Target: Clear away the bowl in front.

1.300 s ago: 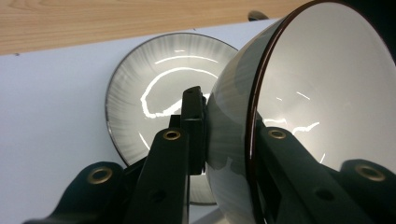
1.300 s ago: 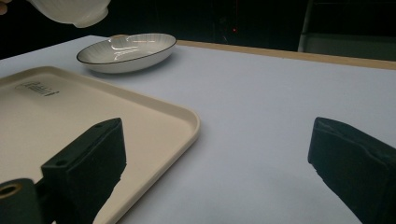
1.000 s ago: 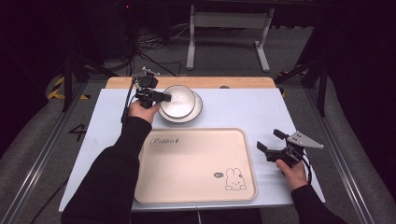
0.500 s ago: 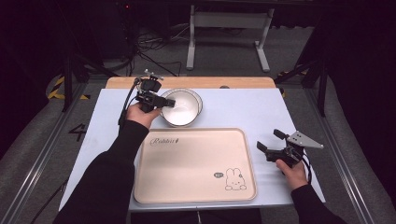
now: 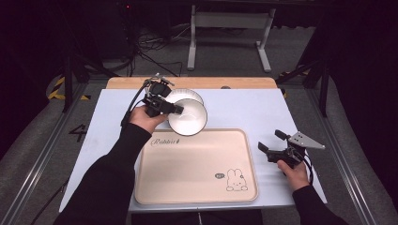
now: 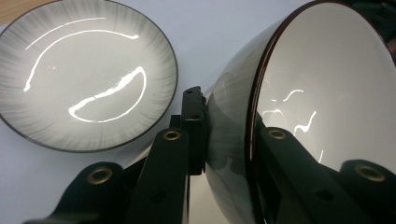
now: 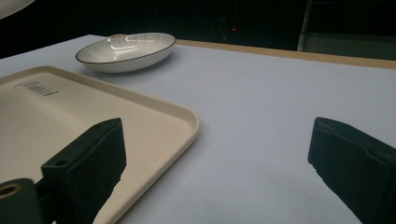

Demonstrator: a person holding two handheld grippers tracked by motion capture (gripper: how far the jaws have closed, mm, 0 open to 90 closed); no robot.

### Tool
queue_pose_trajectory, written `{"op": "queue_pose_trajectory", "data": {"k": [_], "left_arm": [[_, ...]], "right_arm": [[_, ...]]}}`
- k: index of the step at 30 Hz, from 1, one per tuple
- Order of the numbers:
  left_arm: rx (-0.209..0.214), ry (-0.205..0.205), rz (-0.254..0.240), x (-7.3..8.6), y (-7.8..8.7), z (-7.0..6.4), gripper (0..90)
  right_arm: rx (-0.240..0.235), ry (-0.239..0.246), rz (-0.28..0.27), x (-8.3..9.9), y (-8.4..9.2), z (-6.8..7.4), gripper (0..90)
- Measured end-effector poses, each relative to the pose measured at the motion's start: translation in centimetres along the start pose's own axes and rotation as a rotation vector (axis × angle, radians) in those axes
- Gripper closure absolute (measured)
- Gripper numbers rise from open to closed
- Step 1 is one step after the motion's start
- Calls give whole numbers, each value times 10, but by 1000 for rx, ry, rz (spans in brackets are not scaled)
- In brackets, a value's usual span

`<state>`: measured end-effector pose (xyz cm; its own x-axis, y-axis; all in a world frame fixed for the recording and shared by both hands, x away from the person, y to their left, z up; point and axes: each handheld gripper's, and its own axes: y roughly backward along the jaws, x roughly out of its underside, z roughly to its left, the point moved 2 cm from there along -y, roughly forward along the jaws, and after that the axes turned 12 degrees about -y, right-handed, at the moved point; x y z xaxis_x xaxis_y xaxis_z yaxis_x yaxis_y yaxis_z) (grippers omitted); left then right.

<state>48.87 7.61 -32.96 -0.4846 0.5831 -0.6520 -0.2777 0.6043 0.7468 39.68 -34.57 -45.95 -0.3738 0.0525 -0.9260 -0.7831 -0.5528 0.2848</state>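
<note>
Lifted off the plate it was sitting in a second ago, the white bowl (image 5: pixel 188 117) has travelled toward the near right and now hangs over the far edge of the beige tray (image 5: pixel 197 187), tilted. The left gripper (image 5: pixel 174 109) carries it by the rim: in the left gripper view one black jaw lies against the bowl's (image 6: pixel 322 88) pale inside and the other presses on its glossy outer wall, so the jaws are clamped tight on the wall between them. Just beyond the bowl, on the far left part of the table, the shallow striped plate (image 5: pixel 179 96) rests flat on the white tabletop (image 5: pixel 244 110); the left gripper view shows it (image 6: pixel 84 74) beside the raised bowl and clear of it. The tray, printed with a small rabbit (image 5: pixel 236 180) at its near right corner, lies in the middle of the table. To the tray's right, well apart from the bowl, the right gripper (image 5: pixel 269 141) is held low over the tabletop with its jaws spread wide and nothing between them, in the same place as before.
</note>
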Motion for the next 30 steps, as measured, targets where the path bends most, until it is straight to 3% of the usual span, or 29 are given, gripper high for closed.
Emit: {"op": "queue_pose_trajectory", "data": {"k": [10,20,30], "left_arm": [[40,-84,75,-5,-9,-19,797],[76,-116,112,-4,-20,-27,797],[123,-141,176,6,-45,-38,798]], "right_arm": [[0,1,0,0,0,0,48],[-1,1,0,0,0,0,48],[-2,1,0,0,0,0,48]]}}
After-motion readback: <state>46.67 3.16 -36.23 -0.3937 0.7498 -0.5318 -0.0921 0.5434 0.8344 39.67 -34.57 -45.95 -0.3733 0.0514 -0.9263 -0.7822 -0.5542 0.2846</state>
